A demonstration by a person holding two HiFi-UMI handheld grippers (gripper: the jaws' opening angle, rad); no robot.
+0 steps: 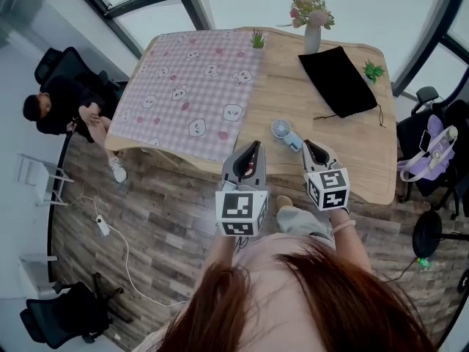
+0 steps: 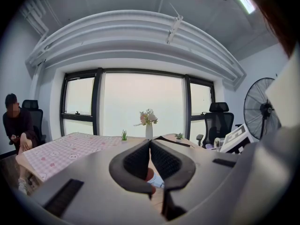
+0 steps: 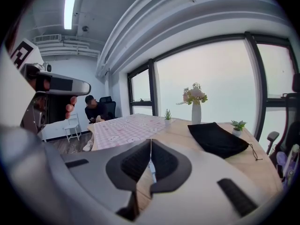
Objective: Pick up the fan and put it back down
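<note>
- Two stretches of bare wood lie either side of the handheld fan. It rests flat on the desk close to the near edge, with its round head toward the pink checked cloth and its handle angled toward the person's right.
- The near edge of the desk runs under both claw tips, and plank floor shows below it.
- The left claw is pressed together and pinches nothing. Its tip sits just left of the handheld fan and apart from it.
- The right claw is also pressed together with nothing in it. Its tip is just beside the handle's end.
- Both claws point out across the desk and tilt a little downward. They converge slightly toward the handheld fan, and their marker cubes face back toward the person.
- A black drawstring pouch lies farther back on the right, well apart from the handheld fan.
- A vase of flowers stands at the far edge. One small potted plant stands by the cloth and another beside the pouch.
- A seated person is off the desk's left end.
- A chair with a purple bag stands off the right end.
- A pedestal fan shows in the left gripper view, far right.
</note>
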